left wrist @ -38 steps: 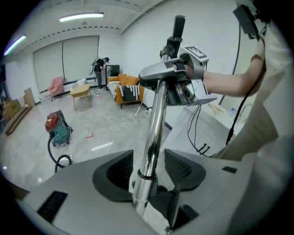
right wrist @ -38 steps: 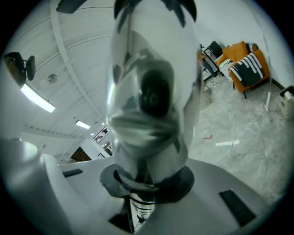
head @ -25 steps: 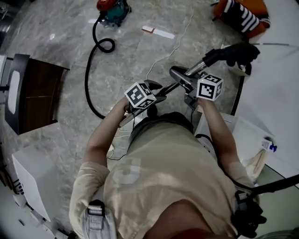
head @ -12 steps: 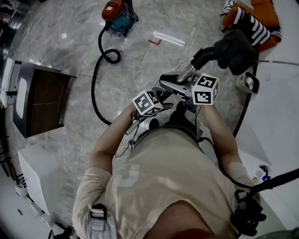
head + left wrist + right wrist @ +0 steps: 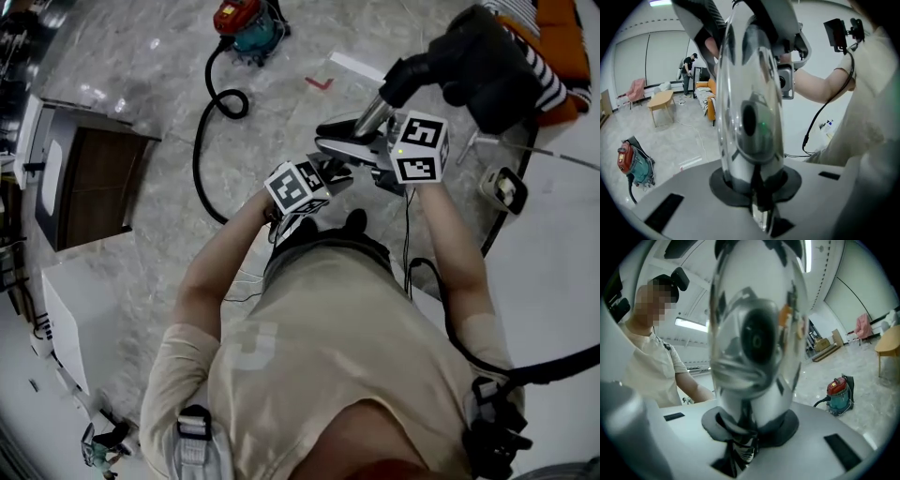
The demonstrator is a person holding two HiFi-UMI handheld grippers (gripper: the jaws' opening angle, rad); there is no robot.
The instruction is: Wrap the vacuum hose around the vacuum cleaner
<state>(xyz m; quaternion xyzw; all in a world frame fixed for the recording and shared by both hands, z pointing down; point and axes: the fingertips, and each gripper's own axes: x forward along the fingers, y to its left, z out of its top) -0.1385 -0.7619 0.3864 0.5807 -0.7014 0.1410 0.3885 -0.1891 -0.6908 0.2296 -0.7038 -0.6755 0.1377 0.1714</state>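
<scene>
Vacuum [image 5: 242,21], one, red and teal, stands on the floor [image 5: 131,75] at the top of the head view. Its one black hose [image 5: 197,159] curls down the frame's left half. One chrome wand [image 5: 373,117] sits right of centre, and two tools are clamped on it: the left tool [image 5: 759,206], its jaws just drawn in, and the right tool [image 5: 740,446].

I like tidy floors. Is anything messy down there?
Yes. The black hose sprawls across the floor in a loose curl from the red and teal vacuum cleaner, not wrapped round it. A small red and white strip lies loose nearby.
</scene>
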